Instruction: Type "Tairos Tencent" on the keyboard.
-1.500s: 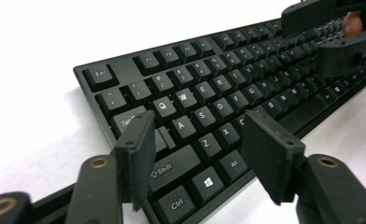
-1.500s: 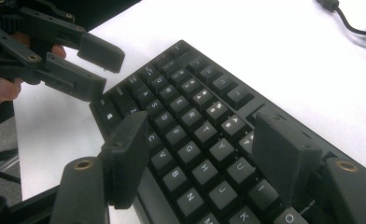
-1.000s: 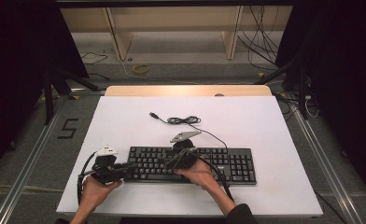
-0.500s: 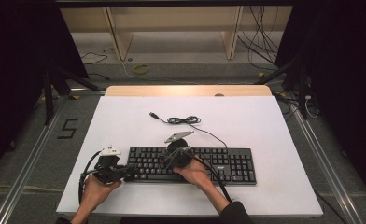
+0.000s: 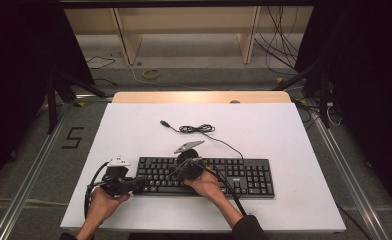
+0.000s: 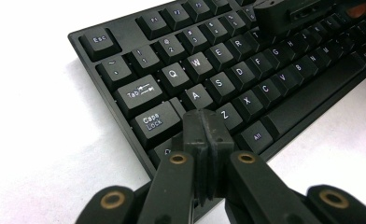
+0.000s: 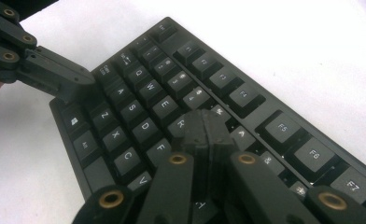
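Note:
A black keyboard [image 5: 234, 175] lies across the near half of the white table [image 5: 294, 135]; its left keys are close up [image 6: 228, 70] [image 7: 139, 107]. My left gripper [image 5: 137, 186] is shut with nothing between its jaws, and its tips [image 6: 205, 122] rest low over the left end by the Shift and Z keys. The right gripper [image 5: 184, 169] is shut too and holds nothing, tips [image 7: 204, 122] over the R and T keys. Each gripper shows in the other's view: the right gripper [image 6: 288, 14] and the left gripper [image 7: 62, 77].
The keyboard's cable [image 5: 199, 129] lies coiled behind it, ending in a loose USB plug [image 5: 163, 122]. A wooden strip [image 5: 199, 97] edges the table's far side. Beyond it are shelf legs, floor cables and a yellow ring [image 5: 151, 74].
The right gripper has edged slightly to the left over the keys. The left hand has kept still at the keyboard's left end.

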